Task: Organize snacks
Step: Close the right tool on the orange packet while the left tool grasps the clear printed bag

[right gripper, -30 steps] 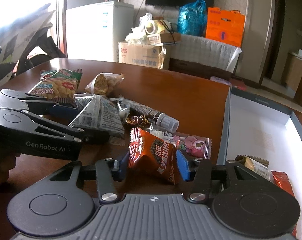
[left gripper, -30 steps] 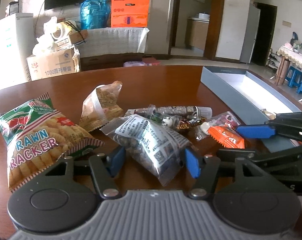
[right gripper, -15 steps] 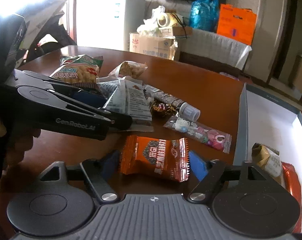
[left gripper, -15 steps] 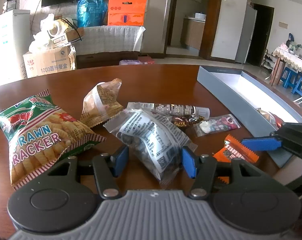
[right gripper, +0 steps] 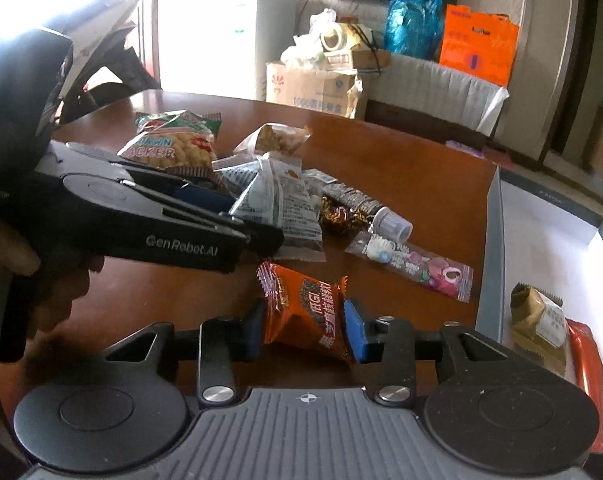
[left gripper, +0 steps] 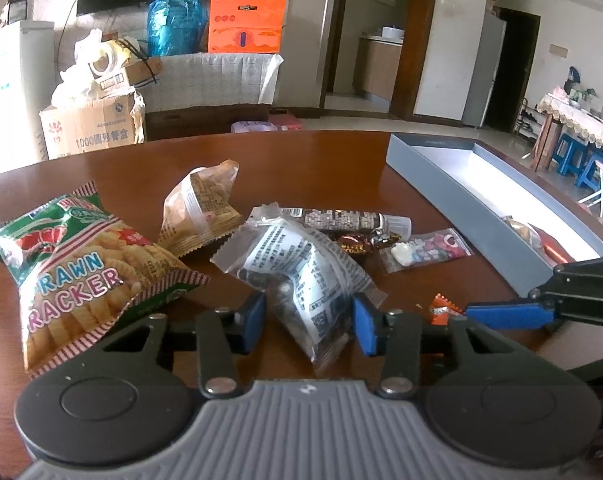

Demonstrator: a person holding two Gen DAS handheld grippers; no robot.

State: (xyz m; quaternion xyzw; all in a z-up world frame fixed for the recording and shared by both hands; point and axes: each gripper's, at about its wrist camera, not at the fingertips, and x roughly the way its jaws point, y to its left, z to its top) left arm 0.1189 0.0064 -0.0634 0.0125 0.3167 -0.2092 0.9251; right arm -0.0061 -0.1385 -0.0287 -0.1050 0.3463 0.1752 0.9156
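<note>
Left tool [left gripper: 309,322]: jaws have just been closing, blue pads now on both sides of the clear printed packet [left gripper: 301,280], which lies on the tabletop [left gripper: 321,168]; pads look to be touching the bag but can't tell how firm the pinch is

Right tool [right gripper: 303,330]: jaws have just been closing too, pads pressed against the orange snack packet [right gripper: 301,312], packet crumpled between them, low over the tabletop just left of the box wall

A hand [right gripper: 53,280] grips the left tool's handle in the right wrist view

Loose snack count on the tabletop, 7 total:
- 1 clear printed packet (in left tool)
- 1 orange snack packet (in right tool)
- 1 green prawn cracker bag [left gripper: 81,268], far left
- 1 tan cracker packet [left gripper: 201,212], behind the clear one
- 1 long tube-shaped snack [left gripper: 353,220] with a pale cap
- 1 dark foil candy [left gripper: 357,242], touching the tube
- 1 clear strip pack with pink cartoon print [left gripper: 429,248], nearest the box

Container: 1 grey box [left gripper: 461,200], white inside, open top, on the right side of the tabletop. Inside, at its near end: 1 gold-wrapped piece [right gripper: 537,320] and 1 red packet [right gripper: 585,356], touching each other
</note>
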